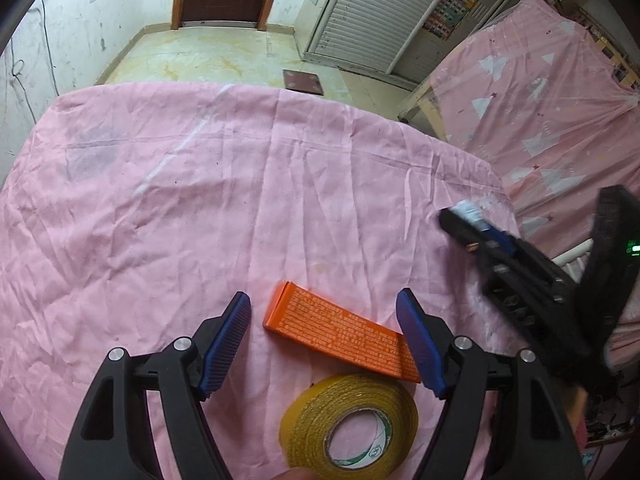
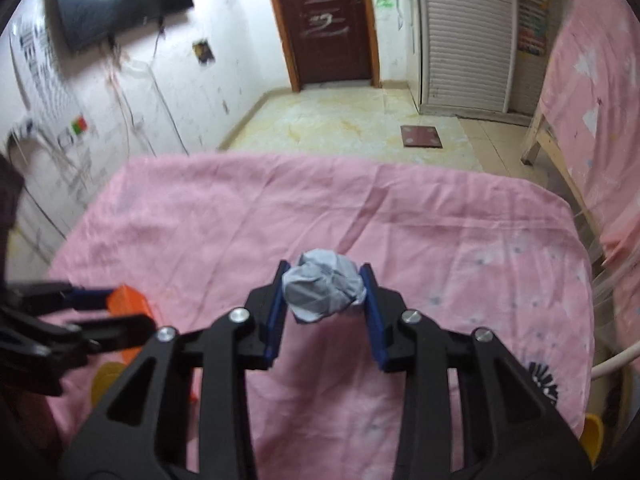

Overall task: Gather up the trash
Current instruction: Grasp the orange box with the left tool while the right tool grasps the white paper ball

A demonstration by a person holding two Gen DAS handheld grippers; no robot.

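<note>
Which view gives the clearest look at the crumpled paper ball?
The right wrist view: the crumpled paper ball sits centred and large, pinched between the right gripper pads. In the left wrist view only a small, blurred scrap of it shows at the tip of the right gripper, near the frame's right edge.

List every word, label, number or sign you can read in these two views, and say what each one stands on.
No text here can be read well enough to quote.
Orange box: rows of small white print on its top face, too small to read.
Roll of yellow tape: green and white label inside the core, too small to read.
Wall poster by the louvred door: coloured grid, illegible.
Brown door: pale scrawled marks, not readable.
</note>
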